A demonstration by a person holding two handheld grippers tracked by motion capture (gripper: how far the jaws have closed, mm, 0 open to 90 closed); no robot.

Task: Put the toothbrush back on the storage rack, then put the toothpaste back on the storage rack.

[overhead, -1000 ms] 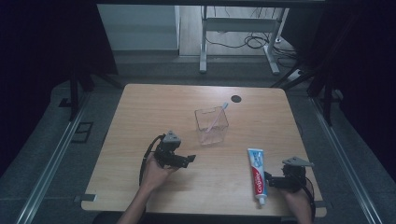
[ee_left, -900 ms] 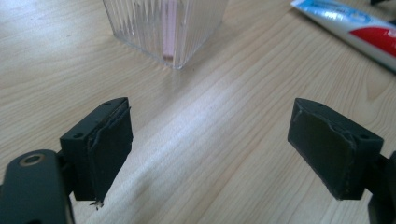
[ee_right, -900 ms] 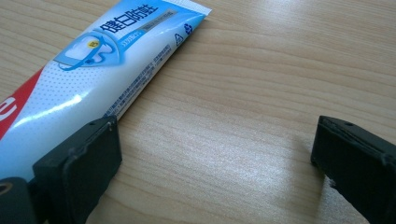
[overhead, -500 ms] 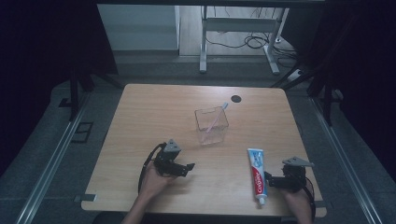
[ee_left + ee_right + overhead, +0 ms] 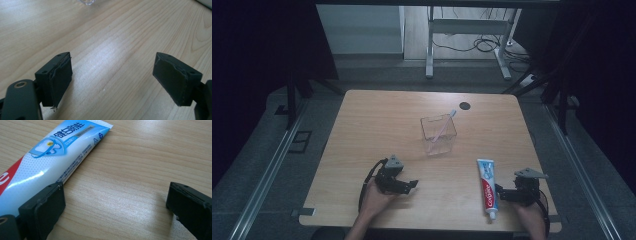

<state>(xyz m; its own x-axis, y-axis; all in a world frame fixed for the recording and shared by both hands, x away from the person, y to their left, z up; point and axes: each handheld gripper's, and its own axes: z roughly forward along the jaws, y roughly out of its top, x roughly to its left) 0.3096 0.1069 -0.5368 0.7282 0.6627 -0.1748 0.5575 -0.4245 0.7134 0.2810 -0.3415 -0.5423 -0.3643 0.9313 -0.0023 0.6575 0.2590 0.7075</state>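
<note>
Wooden tabletop (image 5: 377,125), dark room. High view: my left gripper (image 5: 406,185) near-left, right gripper (image 5: 503,194) just right of toothpaste tube (image 5: 487,187); clear box (image 5: 439,135) w/ toothbrush (image 5: 445,125) mid-table. Left gripper view: jaws apart over bare wood. Right gripper view: jaws apart, tube (image 5: 50,157) beside left jaw.

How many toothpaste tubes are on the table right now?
1. The toothpaste tube lies flat near the table's front right, just left of the right gripper; in the right gripper view it runs past that gripper's left jaw. None seems hidden.
</note>
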